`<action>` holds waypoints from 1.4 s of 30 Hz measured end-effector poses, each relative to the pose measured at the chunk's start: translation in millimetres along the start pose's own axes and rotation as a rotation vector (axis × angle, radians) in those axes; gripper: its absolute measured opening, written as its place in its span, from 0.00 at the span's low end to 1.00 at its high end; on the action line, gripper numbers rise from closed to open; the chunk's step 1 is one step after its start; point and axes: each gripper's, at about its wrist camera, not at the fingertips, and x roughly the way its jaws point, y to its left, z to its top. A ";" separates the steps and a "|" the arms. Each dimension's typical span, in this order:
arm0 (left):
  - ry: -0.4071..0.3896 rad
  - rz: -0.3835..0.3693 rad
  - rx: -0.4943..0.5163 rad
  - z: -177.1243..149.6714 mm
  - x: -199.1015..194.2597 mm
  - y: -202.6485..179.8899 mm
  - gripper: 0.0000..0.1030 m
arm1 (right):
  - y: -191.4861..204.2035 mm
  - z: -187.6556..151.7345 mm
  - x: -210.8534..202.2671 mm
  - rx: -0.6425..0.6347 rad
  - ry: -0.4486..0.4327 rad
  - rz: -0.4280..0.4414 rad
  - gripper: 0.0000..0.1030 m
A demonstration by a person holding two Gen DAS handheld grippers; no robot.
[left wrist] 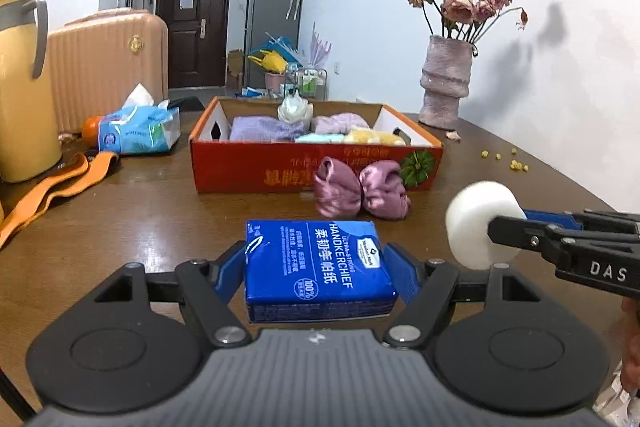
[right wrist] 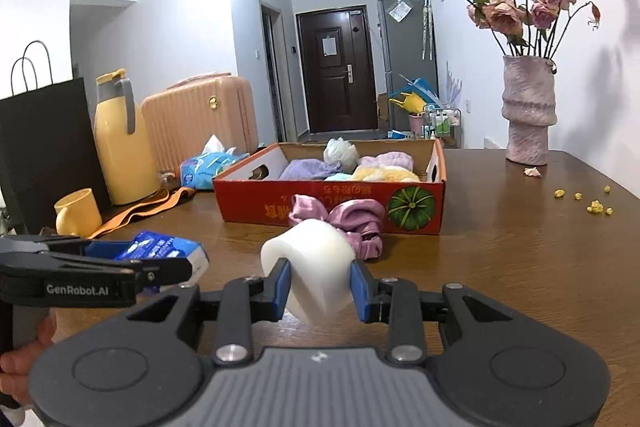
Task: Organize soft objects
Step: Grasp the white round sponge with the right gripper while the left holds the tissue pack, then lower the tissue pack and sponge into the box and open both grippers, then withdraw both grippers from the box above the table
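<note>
Left hand-held gripper [left wrist: 316, 263] is clamped on the tissue pack [left wrist: 318, 267], clear of the tabletop [left wrist: 140, 219]. Right hand-held gripper [right wrist: 320, 287] is squeezing the white sponge [right wrist: 310, 267] at its near end only, so it could pop out. Box [right wrist: 320, 203] sits at 12 o'clock, with the pink scrunchie [right wrist: 352, 223] against its front wall. Risks: grippers crowd each other at the box, or a low carry clips the scrunchie.

Brown wooden table [right wrist: 500, 267], glossy. On it sits a red box [right wrist: 328, 205], a purple bow [right wrist: 352, 221] touching its front. Left side: tissue pack [left wrist: 136, 131], orange [left wrist: 90, 129], orange strap [left wrist: 60, 183], yellow jug [right wrist: 122, 143], yellow cup [right wrist: 76, 213]. Right: vase [right wrist: 528, 111], fallen petal [right wrist: 533, 171], yellow bits [right wrist: 592, 203].
</note>
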 end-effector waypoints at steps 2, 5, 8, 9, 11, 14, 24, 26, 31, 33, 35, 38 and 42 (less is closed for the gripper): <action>-0.008 -0.013 -0.008 12.3 9.7 1.6 0.72 | -5.4 6.2 4.4 0.000 -0.009 -0.004 0.31; -0.009 -0.020 -0.014 42.7 36.4 4.7 0.72 | -16.1 27.8 18.1 -0.029 -0.046 -0.012 0.31; -0.022 -0.048 -0.053 82.5 74.8 9.7 0.72 | -34.9 61.9 41.4 -0.020 -0.080 -0.022 0.31; -0.018 -0.049 -0.059 92.9 87.7 10.5 0.72 | -41.0 73.5 51.1 -0.015 -0.086 -0.019 0.31; -0.001 -0.028 -0.063 114.7 122.4 9.5 0.72 | -54.0 97.5 77.1 -0.004 -0.094 -0.028 0.31; 0.022 -0.014 -0.036 132.1 164.7 7.2 0.73 | -74.5 126.1 124.6 0.030 -0.077 -0.038 0.32; 0.099 -0.010 -0.005 122.9 243.6 7.1 0.96 | -122.1 157.0 268.4 0.109 0.055 -0.141 0.42; 0.057 -0.015 0.014 120.6 241.0 8.4 0.98 | -124.4 155.7 280.7 0.108 0.080 -0.134 0.54; 0.026 0.023 0.004 130.5 230.2 19.8 1.00 | -126.3 154.3 269.0 0.113 0.044 -0.131 0.63; 0.015 0.052 -0.027 137.6 221.4 28.6 1.00 | -126.7 158.5 257.7 0.119 0.032 -0.133 0.63; -0.003 0.080 -0.052 146.0 209.4 37.4 1.00 | -126.1 165.7 242.8 0.117 0.015 -0.137 0.63; -0.029 0.118 -0.080 155.7 184.7 49.1 1.00 | -119.9 177.4 214.5 0.102 -0.015 -0.140 0.64; -0.069 0.168 -0.067 163.8 146.2 54.5 1.00 | -107.4 191.1 172.4 0.065 -0.050 -0.148 0.70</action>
